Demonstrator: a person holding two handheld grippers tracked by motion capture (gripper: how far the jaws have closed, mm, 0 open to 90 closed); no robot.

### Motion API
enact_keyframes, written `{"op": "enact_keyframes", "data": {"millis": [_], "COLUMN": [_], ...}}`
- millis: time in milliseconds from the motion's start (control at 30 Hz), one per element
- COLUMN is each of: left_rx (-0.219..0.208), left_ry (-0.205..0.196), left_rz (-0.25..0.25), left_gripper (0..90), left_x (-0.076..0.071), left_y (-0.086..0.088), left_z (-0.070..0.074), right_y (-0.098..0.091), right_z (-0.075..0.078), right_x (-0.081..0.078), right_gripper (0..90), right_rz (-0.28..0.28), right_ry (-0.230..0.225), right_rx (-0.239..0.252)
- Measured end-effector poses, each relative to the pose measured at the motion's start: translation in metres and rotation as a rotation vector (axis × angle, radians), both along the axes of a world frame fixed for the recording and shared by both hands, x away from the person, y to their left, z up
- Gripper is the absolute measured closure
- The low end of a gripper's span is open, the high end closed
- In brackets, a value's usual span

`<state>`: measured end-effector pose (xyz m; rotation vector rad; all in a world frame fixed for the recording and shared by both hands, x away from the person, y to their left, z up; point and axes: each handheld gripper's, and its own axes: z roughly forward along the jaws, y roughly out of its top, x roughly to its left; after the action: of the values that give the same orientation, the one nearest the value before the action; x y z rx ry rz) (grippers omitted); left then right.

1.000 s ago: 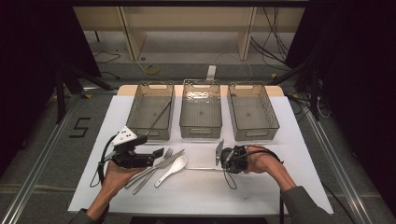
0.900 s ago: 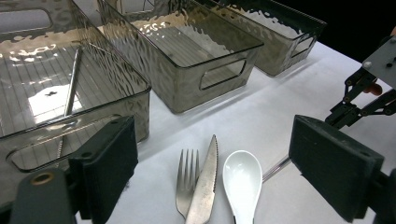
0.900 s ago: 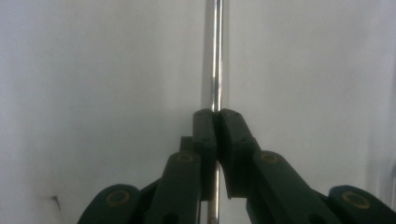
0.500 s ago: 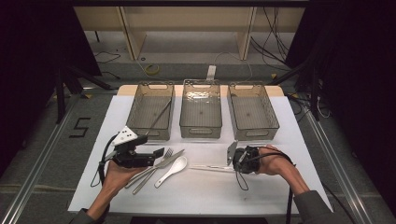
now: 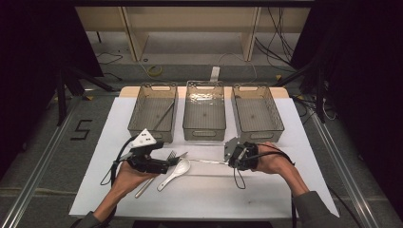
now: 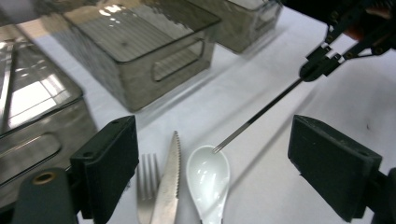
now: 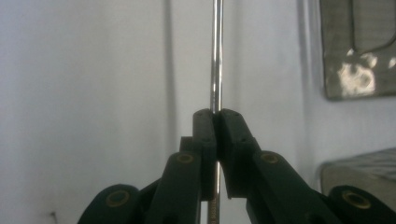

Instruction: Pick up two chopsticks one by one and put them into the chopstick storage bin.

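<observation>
Right gripper sits at about 5 o'clock from the table centre in the high view. Its jaws are clamped on a thin metal rod, a chopstick, gripped at one end. In the right gripper view the 2 black pads meet around the chopstick, which runs straight up toward 12 o'clock over the white table.

From the high view the chopstick points toward 9 o'clock, its free tip ending above the bowl of the white spoon. The left gripper view confirms this: the chopstick slants from the right gripper at 2 o'clock down to a tip just over the spoon. Whether tip and spoon touch, cannot tell.

Left gripper lies at about 7 o'clock from the table centre, with the grey 3-cornered plate on top. Its jaws stand wide apart with nothing between the pads. Ahead of it in the left gripper view, side by side: fork, serrated knife, then the spoon.

3 clear bins stand in a row toward 12 o'clock: left bin holding a thin dark stick, middle bin, right bin.
</observation>
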<state>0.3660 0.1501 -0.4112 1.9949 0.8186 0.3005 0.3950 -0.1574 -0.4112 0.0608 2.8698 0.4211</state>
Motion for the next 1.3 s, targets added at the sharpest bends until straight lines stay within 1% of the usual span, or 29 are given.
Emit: {"op": "enact_keyframes", "data": {"millis": [33,67,133,267,300,333,367,400,433,467,533,600,633,700,800,833,867,900,933,1000,1100,1167,1200,1300], "left_rx": [0.014,0.026,0.058,0.134,0.15,0.157,0.158,0.173,0.199,0.209,0.233,0.258,0.27,0.299,0.327,0.329,0.336,0.341,0.349,0.369,0.383,0.389,0.392,0.404], "left_ry": [0.003,0.007,0.014,0.005,0.0,0.001,0.013,0.016,0.006,0.005,-0.004,-0.01,-0.009,-0.02,-0.022,-0.021,-0.019,-0.02,-0.02,-0.021,-0.01,-0.001,0.011,0.015], "left_rz": [-0.022,-0.042,-0.071,-0.135,-0.137,-0.148,-0.166,-0.18,-0.185,-0.189,-0.212,-0.243,-0.26,-0.272,-0.29,-0.302,-0.313,-0.315,-0.322,-0.33,-0.344,-0.345,-0.353,-0.356], "left_gripper": [15.6,15.6,15.6,16.3,16.3,16.4,17.3,18.0,18.5,19.5,21.2,23.5,25.4,29.1,35.6,39.1,42.9,45.7,48.5,53.4,62.6,66.0,66.9,70.5], "left_x": [0.0,0.001,0.001,0.001,0.001,0.001,0.002,0.003,0.003,0.003,0.003,0.001,0.001,0.0,0.001,0.001,0.001,0.001,0.001,0.001,0.002,0.003,0.004,0.004], "left_y": [-0.004,-0.009,-0.019,-0.037,-0.041,-0.044,-0.047,-0.049,-0.053,-0.055,-0.061,-0.067,-0.07,-0.074,-0.077,-0.078,-0.078,-0.079,-0.08,-0.081,-0.082,-0.082,-0.082,-0.082], "left_z": [0.0,0.0,-0.001,-0.003,-0.003,-0.004,-0.004,-0.005,-0.005,-0.006,-0.006,-0.005,-0.006,-0.007,-0.009,-0.01,-0.01,-0.01,-0.01,-0.01,-0.011,-0.012,-0.012,-0.013], "right_y": [0.003,0.006,0.01,0.017,0.018,0.02,0.021,0.022,0.023,0.024,0.026,0.028,0.029,0.031,0.033,0.033,0.033,0.033,0.033,0.033,0.034,0.034,0.035,0.035], "right_z": [0.001,0.001,0.002,0.003,0.003,0.003,0.003,0.003,0.003,0.003,0.004,0.003,0.004,0.005,0.007,0.007,0.008,0.008,0.007,0.007,0.006,0.007,0.007,0.008], "right_x": [0.0,-0.001,-0.002,-0.003,-0.003,-0.003,-0.004,-0.004,-0.005,-0.005,-0.006,-0.008,-0.008,-0.01,-0.012,-0.012,-0.012,-0.012,-0.011,-0.013,-0.013,-0.013,-0.014,-0.014], "right_gripper": [86.0,86.0,86.0,85.9,86.0,86.0,85.9,85.9,85.9,86.0,86.0,86.0,85.9,85.9,85.9,85.9,85.9,85.9,85.9,85.9,85.9,85.9,85.9,85.9], "right_rz": [0.006,0.012,0.02,0.032,0.035,0.041,0.041,0.046,0.042,0.05,0.051,0.055,0.061,0.066,0.075,0.078,0.077,0.075,0.085,0.079,0.085,0.092,0.093,0.101], "right_ry": [0.011,0.004,0.005,0.005,0.011,0.012,0.014,0.013,0.011,0.014,0.011,0.009,0.01,0.01,0.005,0.004,0.001,0.003,-0.001,0.002,-0.005,-0.006,-0.004,-0.006], "right_rx": [0.005,0.013,0.024,0.034,0.03,0.031,0.029,0.03,0.032,0.034,0.033,0.034,0.035,0.034,0.027,0.036,0.034,0.033,0.032,0.021,0.027,0.028,0.026,0.021]}}
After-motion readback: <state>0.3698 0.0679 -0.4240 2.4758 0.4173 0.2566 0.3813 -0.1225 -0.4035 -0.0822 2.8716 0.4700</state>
